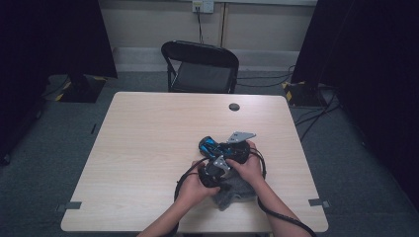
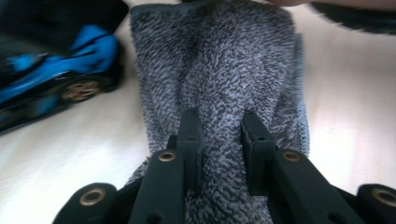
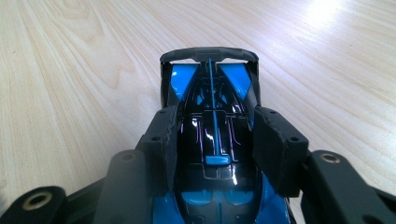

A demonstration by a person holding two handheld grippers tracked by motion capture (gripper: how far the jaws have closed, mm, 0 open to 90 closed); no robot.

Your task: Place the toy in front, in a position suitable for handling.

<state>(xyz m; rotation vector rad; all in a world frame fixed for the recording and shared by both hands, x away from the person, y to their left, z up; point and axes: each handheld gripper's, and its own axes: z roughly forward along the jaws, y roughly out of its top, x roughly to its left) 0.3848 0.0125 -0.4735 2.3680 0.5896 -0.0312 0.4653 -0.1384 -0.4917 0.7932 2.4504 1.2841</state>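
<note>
The right hand-held gripper (image 3: 212, 135) is clamped on a blue and black toy car (image 3: 212, 126), its two black jaws pressing against the car's sides at mid-body, with the dark rear wing pointing away beyond the jaw tips. In the high view this right hand-held gripper (image 1: 225, 148) sits near the middle of the worktop's near half, with the toy car (image 1: 210, 144) sticking out toward the left and far side of it, and the grey three-cornered plate tilting up on its far right. Just nearer and slightly left, the left hand-held gripper (image 2: 219, 140) is closed on a grey fluffy cloth (image 2: 219, 60), pinching a raised fold of it between the jaws. The cloth (image 1: 234, 192) lies on the worktop (image 1: 148, 148) beneath and near the two hands, close to the near edge, right of centre. From the left gripper view the toy car (image 2: 60, 79) stands just beside the cloth, its gold-coloured wheel on the wood. Farther out, a small dark round disc (image 1: 234, 106) sits in the worktop near its far edge. Beyond the worktop stands a black folding chair (image 1: 200, 66) on grey carpet.
</note>
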